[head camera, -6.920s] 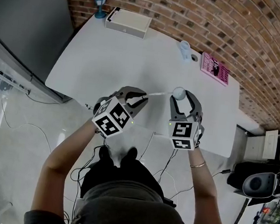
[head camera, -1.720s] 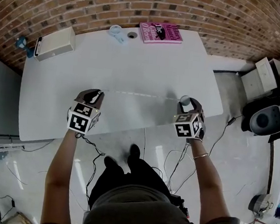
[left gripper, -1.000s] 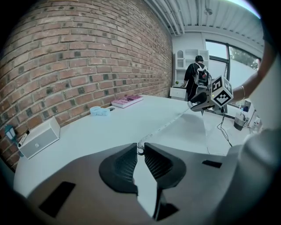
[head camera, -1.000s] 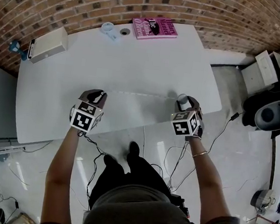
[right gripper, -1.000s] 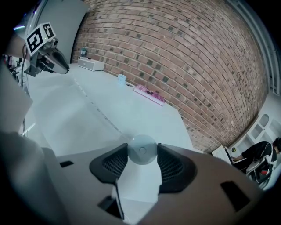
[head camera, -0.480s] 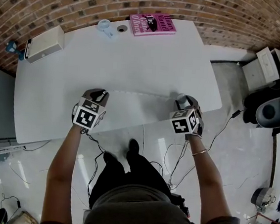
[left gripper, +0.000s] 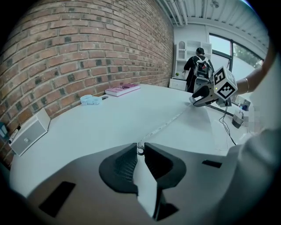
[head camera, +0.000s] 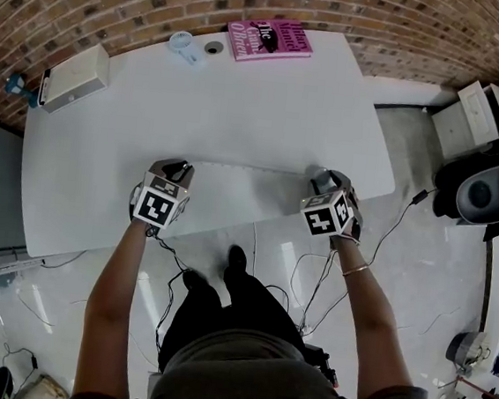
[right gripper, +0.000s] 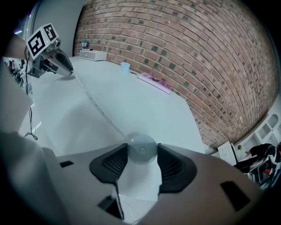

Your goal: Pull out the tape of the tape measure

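A thin white tape point(head camera: 253, 168) is stretched taut just above the white table point(head camera: 242, 105), from one gripper to the other. My left gripper point(head camera: 180, 169) is shut on the small ring at the tape's end point(left gripper: 140, 150), which shows between its fingertips in the left gripper view. My right gripper point(head camera: 320, 175) is shut on the round white tape measure case point(right gripper: 142, 150), with a pad on each side of it. From the left gripper view the tape point(left gripper: 164, 124) runs to the right gripper point(left gripper: 196, 100). From the right gripper view it point(right gripper: 94, 103) runs to the left gripper point(right gripper: 66, 71).
Along the table's far edge lie a pink book point(head camera: 268, 38), a small light blue object point(head camera: 182, 43) and a white box point(head camera: 74, 76). A brick wall stands behind. The table's near edge is just under both grippers. Cables lie on the floor. A person point(left gripper: 199, 66) stands far off.
Several seconds ago the grippers were close together with a short tape between them; now they stand far apart with a long tape. Over the last second both have held still.
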Motion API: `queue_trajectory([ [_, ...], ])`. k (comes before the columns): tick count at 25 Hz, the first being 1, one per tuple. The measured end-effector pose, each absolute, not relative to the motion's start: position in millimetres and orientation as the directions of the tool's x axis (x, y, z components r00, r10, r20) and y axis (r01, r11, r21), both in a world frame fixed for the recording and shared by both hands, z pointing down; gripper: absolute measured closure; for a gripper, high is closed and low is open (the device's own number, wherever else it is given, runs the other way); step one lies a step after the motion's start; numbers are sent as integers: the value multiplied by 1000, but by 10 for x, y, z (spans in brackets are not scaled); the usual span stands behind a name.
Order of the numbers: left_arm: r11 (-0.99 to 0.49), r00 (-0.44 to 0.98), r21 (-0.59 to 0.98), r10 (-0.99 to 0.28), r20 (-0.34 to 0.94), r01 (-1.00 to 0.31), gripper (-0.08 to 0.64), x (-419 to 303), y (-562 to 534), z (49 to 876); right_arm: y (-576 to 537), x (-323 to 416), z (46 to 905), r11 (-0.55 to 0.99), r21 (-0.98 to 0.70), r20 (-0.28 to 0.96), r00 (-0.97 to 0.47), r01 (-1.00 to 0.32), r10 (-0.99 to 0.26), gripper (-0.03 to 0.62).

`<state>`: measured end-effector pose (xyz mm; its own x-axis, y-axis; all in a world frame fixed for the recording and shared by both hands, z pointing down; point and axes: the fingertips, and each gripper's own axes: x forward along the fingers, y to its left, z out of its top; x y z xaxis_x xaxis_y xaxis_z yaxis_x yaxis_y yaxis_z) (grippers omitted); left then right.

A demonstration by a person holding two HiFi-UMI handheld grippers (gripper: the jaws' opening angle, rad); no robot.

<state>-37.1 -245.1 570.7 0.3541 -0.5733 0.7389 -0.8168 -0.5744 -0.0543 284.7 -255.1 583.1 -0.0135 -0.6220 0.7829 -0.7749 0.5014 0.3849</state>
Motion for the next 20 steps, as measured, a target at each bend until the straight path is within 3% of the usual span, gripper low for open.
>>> queue_trajectory([
  [20,-592,310,-80,-528,790,-802,495,-359,-2485,5897,-2605,2836,5914,568,335,843,-30,-752,-536,374],
])
